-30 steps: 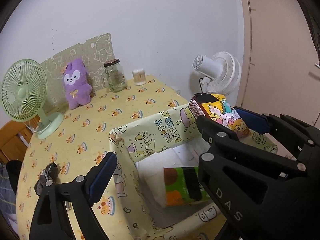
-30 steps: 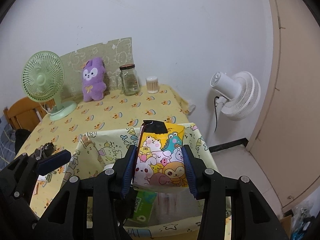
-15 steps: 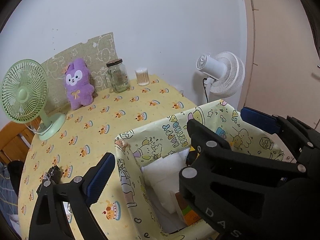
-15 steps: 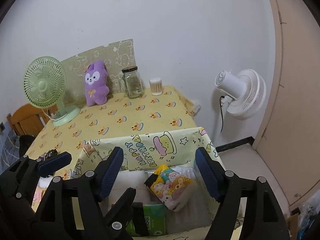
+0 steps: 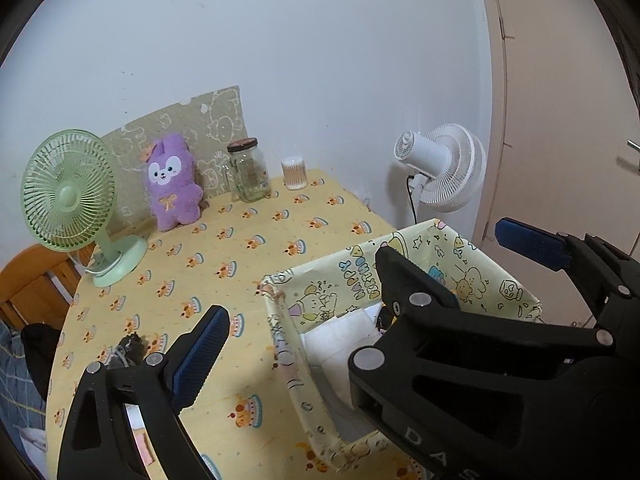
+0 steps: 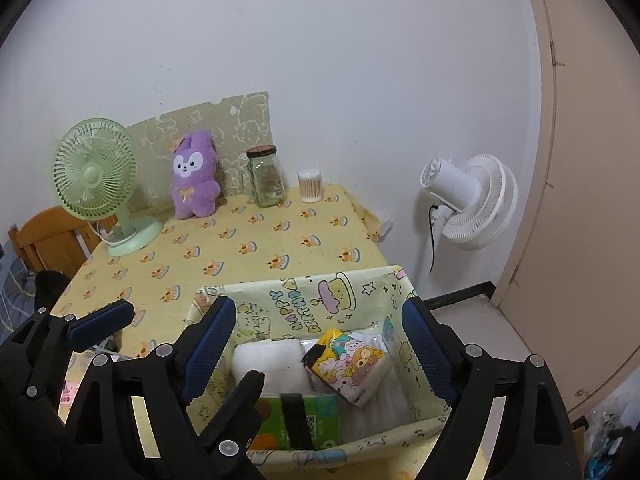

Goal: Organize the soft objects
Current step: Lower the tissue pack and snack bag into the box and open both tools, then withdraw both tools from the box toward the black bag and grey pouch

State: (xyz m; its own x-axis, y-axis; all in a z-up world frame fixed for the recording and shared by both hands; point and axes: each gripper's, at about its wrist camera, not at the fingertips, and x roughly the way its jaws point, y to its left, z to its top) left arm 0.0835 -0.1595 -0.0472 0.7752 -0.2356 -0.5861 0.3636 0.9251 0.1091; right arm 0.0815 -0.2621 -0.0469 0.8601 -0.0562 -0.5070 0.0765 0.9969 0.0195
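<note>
Right hand-held gripper [image 6: 320, 344] (jaws wide apart) above cartoon tissue pack [image 6: 348, 364] in fabric bin [image 6: 320, 300].

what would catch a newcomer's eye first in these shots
Probably the purple plush bunny propped against the wall at the back of the table, next to the green desk fan. Up close, the cartoon-print fabric bin holds a bright cartoon-animal tissue pack, lying tilted between the open fingers of the right gripper.
</note>
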